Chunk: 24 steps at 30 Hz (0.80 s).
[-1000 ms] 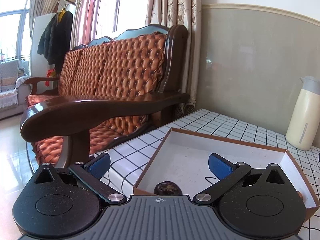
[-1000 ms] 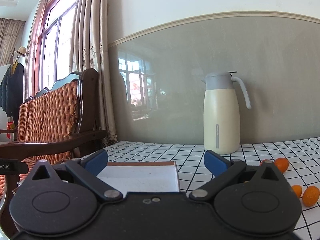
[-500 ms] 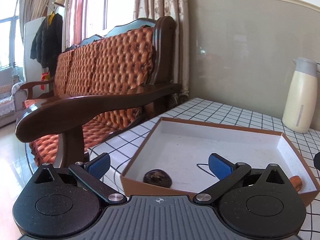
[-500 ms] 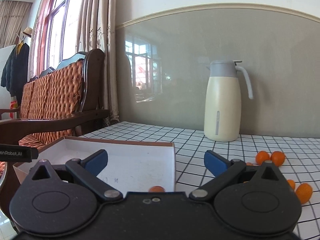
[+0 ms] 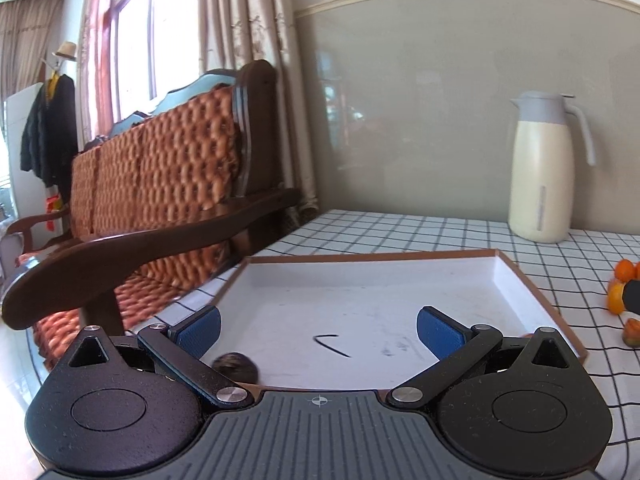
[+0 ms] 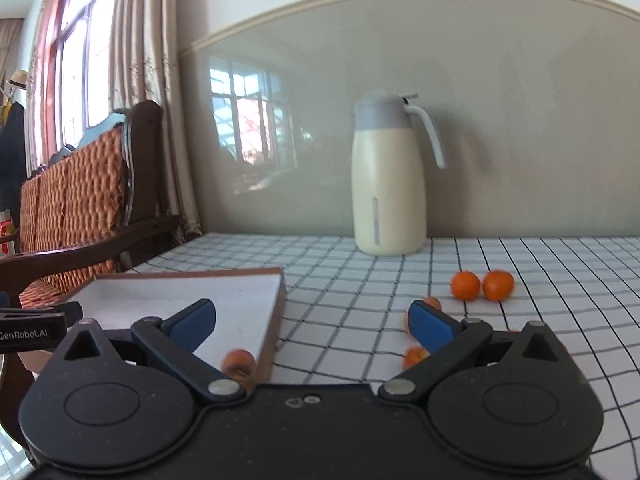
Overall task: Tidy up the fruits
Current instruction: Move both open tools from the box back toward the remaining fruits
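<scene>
Now both views have swung right of where they pointed a second ago, bringing the loose small orange fruits (image 6: 466, 285) on the checked white counter (image 6: 348, 280) into sight beyond the right side of the shallow brown-rimmed white cardboard box (image 5: 516, 276). The left gripper (image 5: 318, 327) and right gripper (image 6: 312, 319) both hover with fingers apart and empty, so collecting seems about to resume. Inside the box lie a dark round fruit (image 5: 235, 366), possibly a chestnut, and one orange fruit (image 6: 238, 361); the cream jug (image 6: 387, 188) behind is clear.
</scene>
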Each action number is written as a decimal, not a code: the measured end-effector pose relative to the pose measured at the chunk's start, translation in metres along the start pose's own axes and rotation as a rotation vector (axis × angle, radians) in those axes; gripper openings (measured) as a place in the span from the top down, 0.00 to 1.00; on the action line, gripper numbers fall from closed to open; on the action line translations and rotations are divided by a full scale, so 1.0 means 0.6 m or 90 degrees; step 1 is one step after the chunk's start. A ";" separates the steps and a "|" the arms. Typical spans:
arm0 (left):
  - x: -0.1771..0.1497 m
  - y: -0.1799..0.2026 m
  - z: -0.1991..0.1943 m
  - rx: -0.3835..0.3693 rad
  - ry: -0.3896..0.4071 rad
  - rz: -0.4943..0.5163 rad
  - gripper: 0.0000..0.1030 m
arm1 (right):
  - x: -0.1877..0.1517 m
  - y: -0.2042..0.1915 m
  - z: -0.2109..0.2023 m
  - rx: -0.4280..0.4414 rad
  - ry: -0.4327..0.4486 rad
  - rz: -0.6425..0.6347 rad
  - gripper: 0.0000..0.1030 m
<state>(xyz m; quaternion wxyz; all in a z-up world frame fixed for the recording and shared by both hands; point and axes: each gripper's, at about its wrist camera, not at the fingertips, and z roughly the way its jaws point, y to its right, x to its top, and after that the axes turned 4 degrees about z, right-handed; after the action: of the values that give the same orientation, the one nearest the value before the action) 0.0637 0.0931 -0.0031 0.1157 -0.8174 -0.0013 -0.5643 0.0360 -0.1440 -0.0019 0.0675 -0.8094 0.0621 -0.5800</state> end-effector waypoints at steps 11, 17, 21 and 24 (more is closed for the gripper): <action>0.006 0.089 -0.031 -0.088 0.017 0.040 0.00 | -0.003 0.070 -0.022 -0.066 -0.033 0.030 0.06; 0.008 0.138 -0.044 -0.132 0.020 0.064 0.00 | -0.002 0.111 -0.034 -0.103 -0.038 0.059 0.06; 0.009 0.166 -0.051 -0.159 0.022 0.070 0.00 | -0.004 0.137 -0.042 -0.131 -0.041 0.067 0.06; 0.010 0.186 -0.053 -0.179 0.018 0.071 0.00 | -0.006 0.150 -0.050 -0.148 -0.038 0.067 0.06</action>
<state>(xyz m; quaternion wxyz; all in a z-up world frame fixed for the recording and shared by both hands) 0.0511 -0.0226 -0.0078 0.0314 -0.8164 0.1249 -0.5630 0.0044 -0.2331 -0.0121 0.0054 -0.8243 0.1694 -0.5403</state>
